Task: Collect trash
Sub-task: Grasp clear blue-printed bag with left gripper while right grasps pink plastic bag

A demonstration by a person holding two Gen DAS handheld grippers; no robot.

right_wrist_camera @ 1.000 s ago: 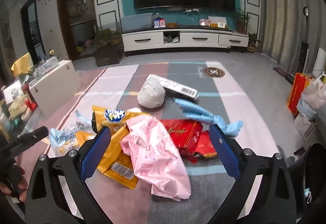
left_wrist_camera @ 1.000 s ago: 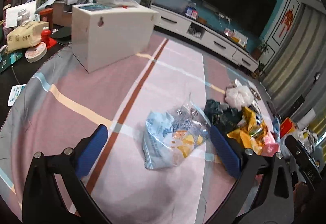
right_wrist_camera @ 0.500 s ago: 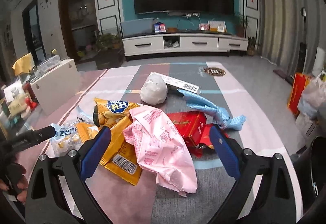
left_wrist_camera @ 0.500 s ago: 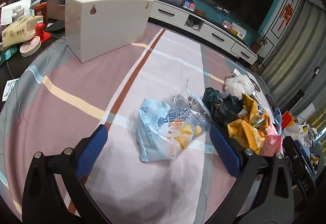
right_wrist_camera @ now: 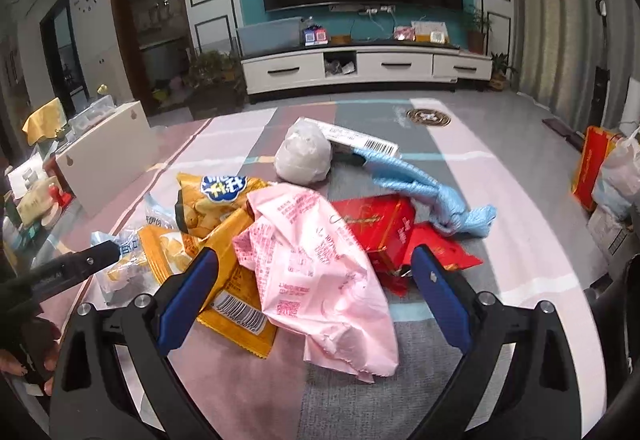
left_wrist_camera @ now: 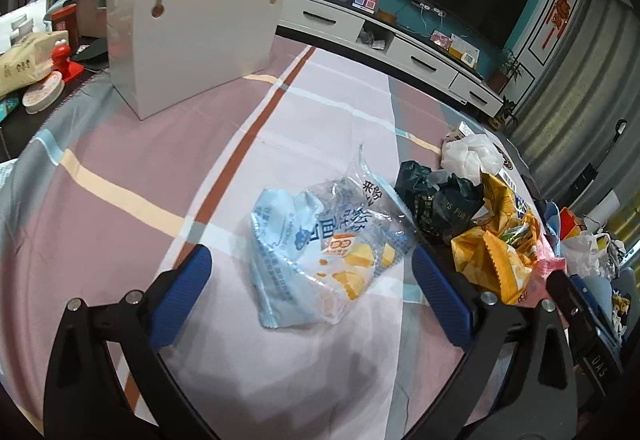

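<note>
Where the litter piles thickest, much of it is covered: in the right wrist view the pink wrapper [right_wrist_camera: 320,272] drapes over the yellow snack bag [right_wrist_camera: 224,240] and the red packet [right_wrist_camera: 384,228], so none of the lower ones shows whole, and the print on all of them is too small to read. The left tongs [left_wrist_camera: 310,294] stand wide open with nothing between their blue pads, hovering over a clear blue-and-white snack bag [left_wrist_camera: 324,252] that lies apart from the heap, its long axis running from the near left to the far right with a torn corner pointing away. Just beyond it sit a dark green crumpled bag [left_wrist_camera: 436,200] and a white wad [left_wrist_camera: 470,154]. The right tongs [right_wrist_camera: 314,296] are likewise spread wide and empty, framing the pink wrapper, whose length runs from far left toward the near right. A light blue twisted bag [right_wrist_camera: 424,196] and a long barcoded box [right_wrist_camera: 360,140] lie behind. The striped cloth on the worktop [left_wrist_camera: 120,168] lies bare to the left of the clear bag, up to a white box [left_wrist_camera: 192,44]; the worktop's right edge is crowded and partly cut off by the lens.
</note>
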